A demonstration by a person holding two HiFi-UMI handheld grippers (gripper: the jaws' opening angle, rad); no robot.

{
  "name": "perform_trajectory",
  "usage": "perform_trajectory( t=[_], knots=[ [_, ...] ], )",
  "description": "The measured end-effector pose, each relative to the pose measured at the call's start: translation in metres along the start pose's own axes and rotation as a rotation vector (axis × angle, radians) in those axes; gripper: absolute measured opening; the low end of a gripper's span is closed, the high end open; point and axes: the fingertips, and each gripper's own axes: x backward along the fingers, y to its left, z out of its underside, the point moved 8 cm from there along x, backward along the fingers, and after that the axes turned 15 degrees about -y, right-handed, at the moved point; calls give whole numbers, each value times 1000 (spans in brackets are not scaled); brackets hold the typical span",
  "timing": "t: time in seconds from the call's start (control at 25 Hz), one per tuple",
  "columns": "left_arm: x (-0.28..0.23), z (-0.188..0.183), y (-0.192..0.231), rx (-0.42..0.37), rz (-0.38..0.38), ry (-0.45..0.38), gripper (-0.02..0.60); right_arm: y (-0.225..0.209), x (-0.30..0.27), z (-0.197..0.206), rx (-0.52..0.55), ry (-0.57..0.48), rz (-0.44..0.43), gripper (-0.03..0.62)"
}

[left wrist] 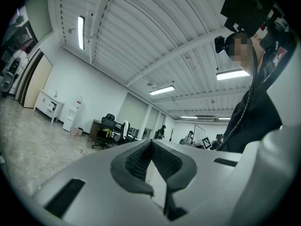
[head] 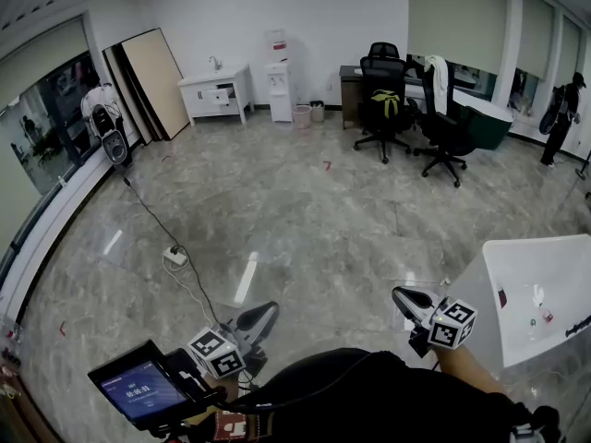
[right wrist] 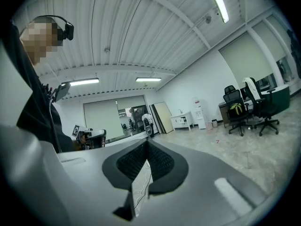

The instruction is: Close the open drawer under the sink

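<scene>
The white sink cabinet [head: 216, 91] stands against the far wall, with a faucet on top. Its drawer [head: 222, 97] juts out of the front, open. Both grippers are held low and near me, far across the floor from it. My left gripper [head: 270, 310] is shut with nothing between its jaws, which meet at their tips [left wrist: 150, 142]. My right gripper [head: 400, 294] is likewise shut and empty, its jaws meeting at the tip [right wrist: 146, 142]. The cabinet appears small in the left gripper view [left wrist: 47, 105] and in the right gripper view [right wrist: 182, 121].
A water dispenser [head: 279, 89] and bins stand right of the cabinet. Black office chairs [head: 384, 101] and desks fill the back right. Boards [head: 152, 81] lean on the left wall. A power strip [head: 175, 257] with cable lies on the floor. A white table [head: 545, 289] is at my right.
</scene>
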Motion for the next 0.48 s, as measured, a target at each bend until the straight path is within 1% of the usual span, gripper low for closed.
perform_trajectory(
  t=[0.16,0.32,0.4,0.48],
  knots=[
    [-3,3,2,4,0,-7,0,-2,3,-2,-6,-5,0,0],
    [-38,20,-8,-1,-11,-1,0,-33,19,-13,-4,-11,-6,0],
    [-49,27,-15,2,-6,-8,0,-42,29,-18,2,-9,-7,2],
    [-58,33,-23,9,-21,-9,0,-48,40,-23,15,-8,-8,0]
  ],
)
